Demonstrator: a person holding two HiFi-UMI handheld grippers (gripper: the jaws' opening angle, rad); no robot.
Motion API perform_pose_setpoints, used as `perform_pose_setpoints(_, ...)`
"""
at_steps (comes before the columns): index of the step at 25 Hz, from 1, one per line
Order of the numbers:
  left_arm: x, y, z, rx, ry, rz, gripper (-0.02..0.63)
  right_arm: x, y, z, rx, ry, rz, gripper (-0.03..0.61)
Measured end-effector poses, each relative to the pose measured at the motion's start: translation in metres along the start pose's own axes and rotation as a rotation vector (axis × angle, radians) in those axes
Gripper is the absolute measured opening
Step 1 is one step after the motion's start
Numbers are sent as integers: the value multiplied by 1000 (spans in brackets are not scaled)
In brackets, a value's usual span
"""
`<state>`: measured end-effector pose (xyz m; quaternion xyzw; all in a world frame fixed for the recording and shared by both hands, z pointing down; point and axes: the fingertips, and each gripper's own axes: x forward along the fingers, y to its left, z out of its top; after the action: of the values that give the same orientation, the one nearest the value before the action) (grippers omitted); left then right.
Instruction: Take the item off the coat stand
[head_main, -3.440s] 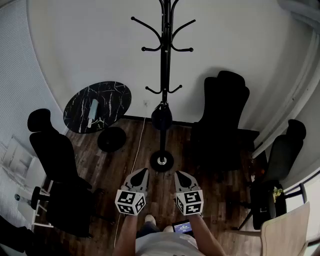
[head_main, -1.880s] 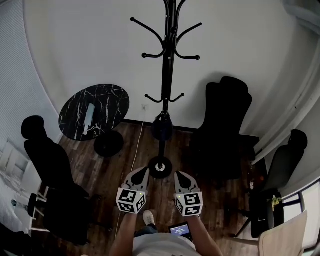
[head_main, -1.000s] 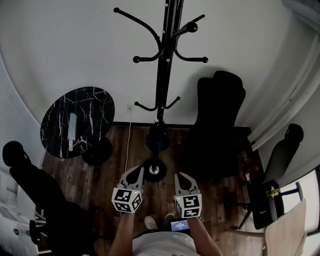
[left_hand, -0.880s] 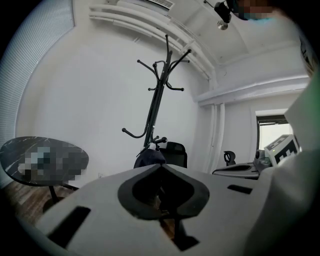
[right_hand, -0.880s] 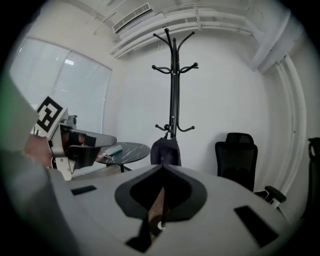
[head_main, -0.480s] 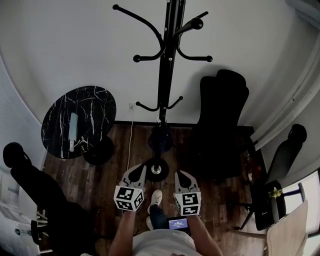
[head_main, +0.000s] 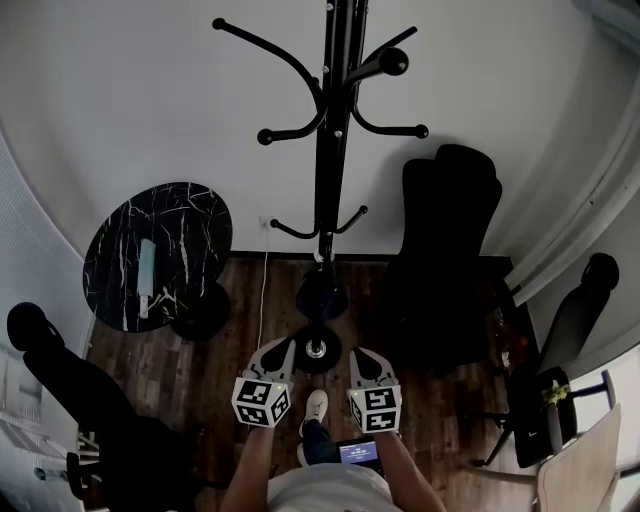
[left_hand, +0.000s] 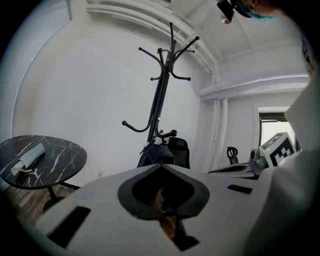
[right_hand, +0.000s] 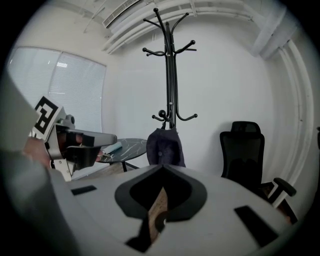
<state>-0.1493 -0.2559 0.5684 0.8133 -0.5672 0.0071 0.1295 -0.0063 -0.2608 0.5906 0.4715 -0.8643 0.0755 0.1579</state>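
- Head view: the coat stand (head_main: 328, 150) stands against the white wall. Bare wood floor lies open between its round base and both grippers.
- Left of the stand is a round marble table (head_main: 160, 250). Close on the stand's right is a black office chair (head_main: 445, 250).
- The item (head_main: 322, 290), dark limp fabric, hangs from a low hook on the stand, just above the base.
- The left gripper (head_main: 284, 345) and right gripper (head_main: 357, 352) hang just short of the base, jaws closed together, holding nothing.
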Motion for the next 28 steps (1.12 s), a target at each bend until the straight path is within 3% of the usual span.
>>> perform_pose_setpoints(28,76,53,-7,-27,87,-37,21,85,-35,10,15,74,-57,14)
